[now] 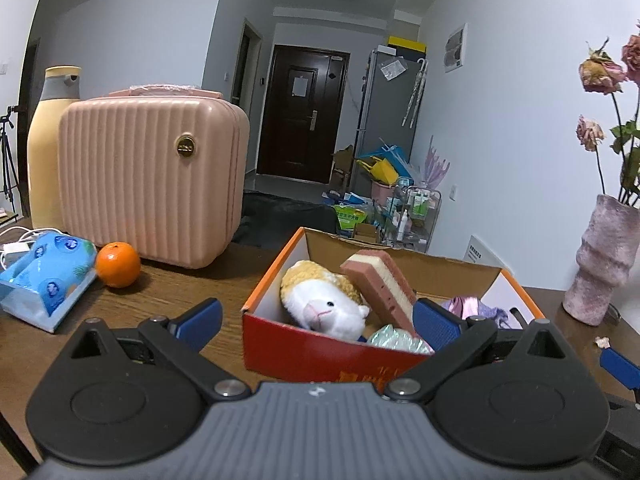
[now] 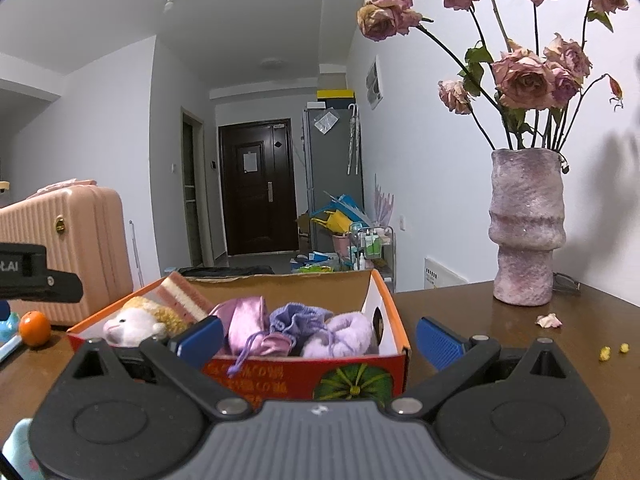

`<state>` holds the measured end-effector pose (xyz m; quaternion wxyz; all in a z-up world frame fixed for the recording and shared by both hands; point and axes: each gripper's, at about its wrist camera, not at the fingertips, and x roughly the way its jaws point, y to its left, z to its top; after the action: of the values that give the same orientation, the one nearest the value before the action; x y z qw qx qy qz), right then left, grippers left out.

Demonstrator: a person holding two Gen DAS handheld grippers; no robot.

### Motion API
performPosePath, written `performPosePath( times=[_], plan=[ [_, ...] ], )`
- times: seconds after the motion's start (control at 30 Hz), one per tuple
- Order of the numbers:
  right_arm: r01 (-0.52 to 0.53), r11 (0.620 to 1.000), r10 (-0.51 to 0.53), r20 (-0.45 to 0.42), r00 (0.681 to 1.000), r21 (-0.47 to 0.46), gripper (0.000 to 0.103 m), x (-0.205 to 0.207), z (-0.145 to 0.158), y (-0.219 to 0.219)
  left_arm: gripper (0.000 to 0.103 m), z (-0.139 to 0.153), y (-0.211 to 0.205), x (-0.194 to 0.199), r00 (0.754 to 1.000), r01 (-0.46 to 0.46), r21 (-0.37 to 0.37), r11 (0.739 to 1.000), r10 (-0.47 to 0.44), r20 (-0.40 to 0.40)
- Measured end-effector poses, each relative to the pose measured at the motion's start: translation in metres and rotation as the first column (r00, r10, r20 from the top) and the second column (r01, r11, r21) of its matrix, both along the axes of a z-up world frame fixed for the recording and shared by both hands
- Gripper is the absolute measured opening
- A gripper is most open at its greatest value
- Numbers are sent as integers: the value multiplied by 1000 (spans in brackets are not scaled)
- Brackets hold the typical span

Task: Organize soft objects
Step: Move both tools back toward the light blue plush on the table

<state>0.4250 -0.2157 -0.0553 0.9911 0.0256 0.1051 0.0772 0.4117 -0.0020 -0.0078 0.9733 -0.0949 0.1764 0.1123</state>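
both tongs wide, box full of soft things

my left tongs [image 1: 316, 322] gape wide and hold nothing, hovering at the near edge of the cardboard box [image 1: 280, 344]. left of it on the wooden table [image 1: 168, 292] lie a blue tissue pack [image 1: 46, 276], an orange [image 1: 118, 264] and a pink case [image 1: 152, 176]. inside the box a plush sheep [image 1: 324, 300] leans beside a pink sponge [image 1: 382, 284]. my right tongs [image 2: 318, 338] are spread wide too, empty, before the purple pouches [image 2: 296, 328]. the vase [image 2: 526, 228] stands far right.
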Motion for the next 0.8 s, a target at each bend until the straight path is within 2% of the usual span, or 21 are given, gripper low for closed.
performPosePath(
  times=[0.27, 0.8],
  plan=[
    [-11, 1000, 11, -19, 1000, -13, 103, -30, -2, 2, 103, -2, 1, -31, 999, 34, 30, 999, -34, -3],
    [-41, 997, 37, -71, 997, -59, 103, -78, -7, 1, 103, -20, 13, -75, 992, 94, 69, 993, -87, -93]
  ],
)
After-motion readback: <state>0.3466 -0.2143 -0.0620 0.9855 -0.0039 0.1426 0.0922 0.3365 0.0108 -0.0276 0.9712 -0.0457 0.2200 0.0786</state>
